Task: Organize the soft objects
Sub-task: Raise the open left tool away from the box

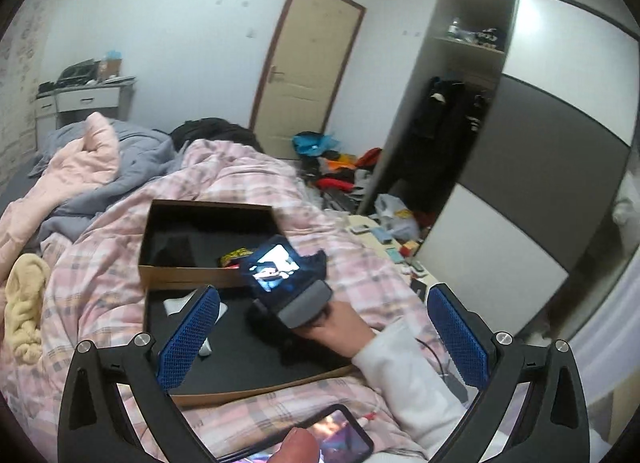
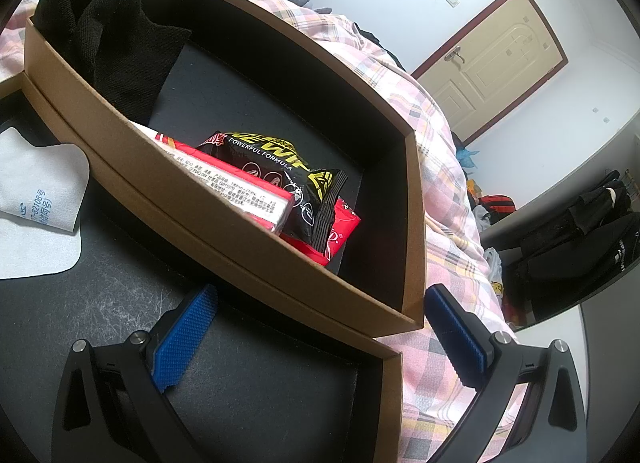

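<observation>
On the pink plaid quilt (image 1: 248,183) sits an open cardboard box (image 2: 224,199), lined in black. A black sock (image 2: 108,39) drapes over its far left corner, and a black wipes packet (image 2: 288,179) lies atop a red packet (image 2: 340,231) at its near side. The left gripper (image 1: 324,339) and the right gripper (image 2: 320,331) both have their jaws spread wide with nothing between them. A white cloth (image 2: 36,203) lies on the box lid (image 2: 280,375), left of the box.

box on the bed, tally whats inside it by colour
Inside the cardboard box:
black sock: 1
black wipes packet: 1
red packet: 1
red and white pack: 1
Total: 4, by the right wrist view
</observation>
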Action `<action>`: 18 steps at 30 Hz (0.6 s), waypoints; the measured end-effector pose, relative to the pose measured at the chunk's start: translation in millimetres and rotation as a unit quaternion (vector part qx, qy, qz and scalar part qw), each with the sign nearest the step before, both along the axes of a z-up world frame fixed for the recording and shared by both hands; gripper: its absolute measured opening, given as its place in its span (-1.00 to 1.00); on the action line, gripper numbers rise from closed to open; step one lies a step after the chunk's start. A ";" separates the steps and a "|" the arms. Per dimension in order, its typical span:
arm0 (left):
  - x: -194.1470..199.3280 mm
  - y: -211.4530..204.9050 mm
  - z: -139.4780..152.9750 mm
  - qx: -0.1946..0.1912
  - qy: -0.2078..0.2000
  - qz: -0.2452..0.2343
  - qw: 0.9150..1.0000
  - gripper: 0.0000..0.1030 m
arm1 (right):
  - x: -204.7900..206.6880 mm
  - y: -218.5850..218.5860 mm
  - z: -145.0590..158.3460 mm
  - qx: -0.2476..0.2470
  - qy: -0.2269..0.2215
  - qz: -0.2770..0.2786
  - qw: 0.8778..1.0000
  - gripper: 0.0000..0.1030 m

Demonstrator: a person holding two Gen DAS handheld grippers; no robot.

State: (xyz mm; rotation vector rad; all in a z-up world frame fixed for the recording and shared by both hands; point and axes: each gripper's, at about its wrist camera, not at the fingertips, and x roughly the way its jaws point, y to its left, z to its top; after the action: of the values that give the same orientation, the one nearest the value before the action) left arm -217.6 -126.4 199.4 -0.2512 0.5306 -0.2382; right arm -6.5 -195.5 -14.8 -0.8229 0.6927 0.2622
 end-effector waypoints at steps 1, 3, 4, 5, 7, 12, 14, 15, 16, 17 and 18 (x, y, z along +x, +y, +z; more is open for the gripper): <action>-1.5 -0.2 1.8 0.000 -0.003 0.005 1.000 0.99 | 0.0 0.0 0.0 0.000 0.000 0.000 1.000 0.98; -4.1 0.7 5.1 0.002 -0.010 0.013 1.000 0.99 | 0.1 -0.1 0.0 0.000 0.000 0.000 1.000 0.98; -4.7 2.8 5.6 0.002 -0.013 0.015 1.000 0.99 | 0.0 -0.1 0.0 0.000 0.000 0.000 1.000 0.98; -4.9 4.5 6.0 0.002 -0.012 0.016 1.000 0.99 | 0.0 0.0 0.0 0.000 0.000 0.000 1.000 0.98; -6.7 6.8 8.3 0.001 -0.011 0.017 1.000 0.99 | 0.0 0.0 0.0 0.000 0.000 0.000 1.000 0.98; -8.4 5.7 12.2 0.012 -0.022 0.022 0.999 0.99 | 0.1 -0.1 0.0 0.000 0.000 0.000 1.000 0.98; -8.3 4.9 12.0 0.013 -0.022 0.020 0.999 0.99 | -0.1 -0.1 0.1 0.000 0.000 0.000 1.000 0.98; -8.9 4.7 12.1 0.015 -0.021 0.020 0.999 0.99 | 0.1 -0.2 0.0 0.000 0.000 0.000 1.000 0.98; -8.9 4.6 11.6 0.017 -0.020 0.020 0.999 0.99 | 0.1 -0.2 0.0 0.000 0.000 0.000 1.000 0.98; -9.0 4.8 11.5 0.016 -0.020 0.020 0.999 0.99 | 0.0 -0.2 0.0 0.000 0.000 0.000 1.000 0.99; -9.6 5.4 11.6 0.014 -0.020 0.021 0.999 0.99 | 0.1 -0.2 0.1 0.000 0.000 0.000 1.000 0.99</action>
State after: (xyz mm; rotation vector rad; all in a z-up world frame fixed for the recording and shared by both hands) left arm -227.2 -121.0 211.0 -0.2289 0.4881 -0.1940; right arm -6.4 -195.8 -14.7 -0.8226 0.6926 0.2624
